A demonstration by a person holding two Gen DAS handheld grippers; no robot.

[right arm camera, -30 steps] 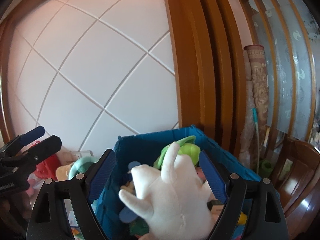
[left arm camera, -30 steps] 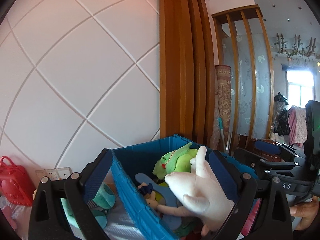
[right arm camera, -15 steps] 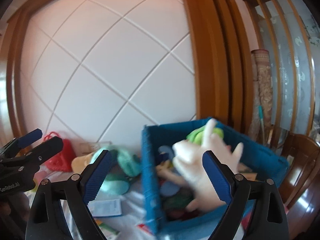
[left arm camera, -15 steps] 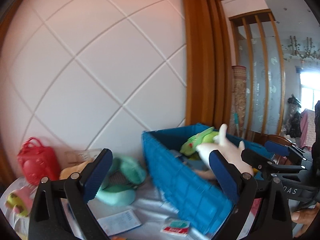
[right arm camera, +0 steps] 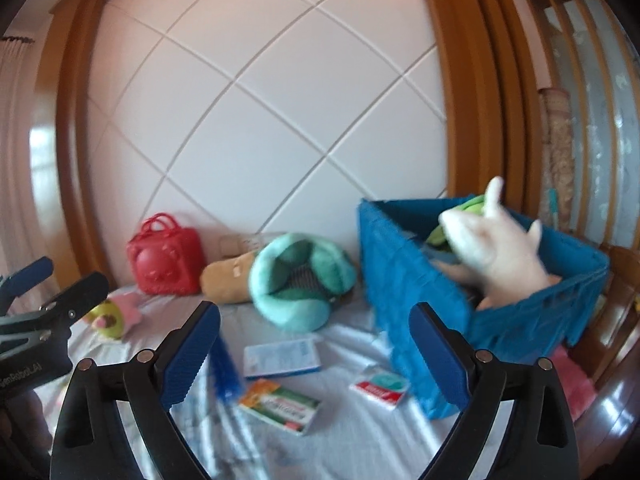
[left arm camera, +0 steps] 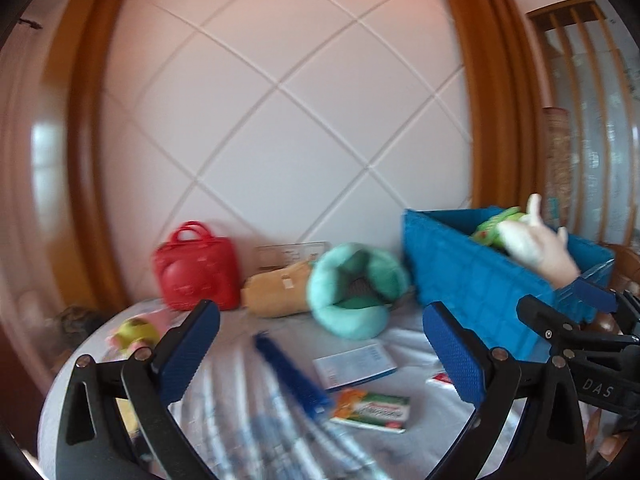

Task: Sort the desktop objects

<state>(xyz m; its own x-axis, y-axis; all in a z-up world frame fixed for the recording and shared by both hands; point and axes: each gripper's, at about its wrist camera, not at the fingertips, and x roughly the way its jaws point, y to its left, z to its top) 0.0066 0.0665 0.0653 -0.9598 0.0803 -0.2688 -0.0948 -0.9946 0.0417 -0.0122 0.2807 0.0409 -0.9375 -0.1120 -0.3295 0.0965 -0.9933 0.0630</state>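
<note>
A white plush toy (right arm camera: 500,248) (left arm camera: 536,240) lies in the blue bin (right arm camera: 404,272) (left arm camera: 472,264) on top of a green plush (left arm camera: 496,226). My right gripper (right arm camera: 314,312) is left of the bin above the table, its jaws opening and nothing between them. My left gripper (left arm camera: 319,312) stands open and empty further left, facing a teal plush cushion (left arm camera: 352,292) (right arm camera: 296,280). On the cloth lie a blue brush (left arm camera: 288,368), a white and blue box (right arm camera: 282,356), a green and orange box (right arm camera: 280,404) and a red and teal packet (right arm camera: 380,388).
A red toy bag (left arm camera: 196,268), a tan plush (left arm camera: 276,294) and a yellow and pink toy (right arm camera: 108,316) sit along the back and left of the table. A white panelled wall stands close behind. Something pink (right arm camera: 572,380) lies right of the bin.
Both grippers have swung left and down, away from the bin. The white plush that stood between the right gripper's fingers now lies in the bin. The loose things on the table have come into view.
</note>
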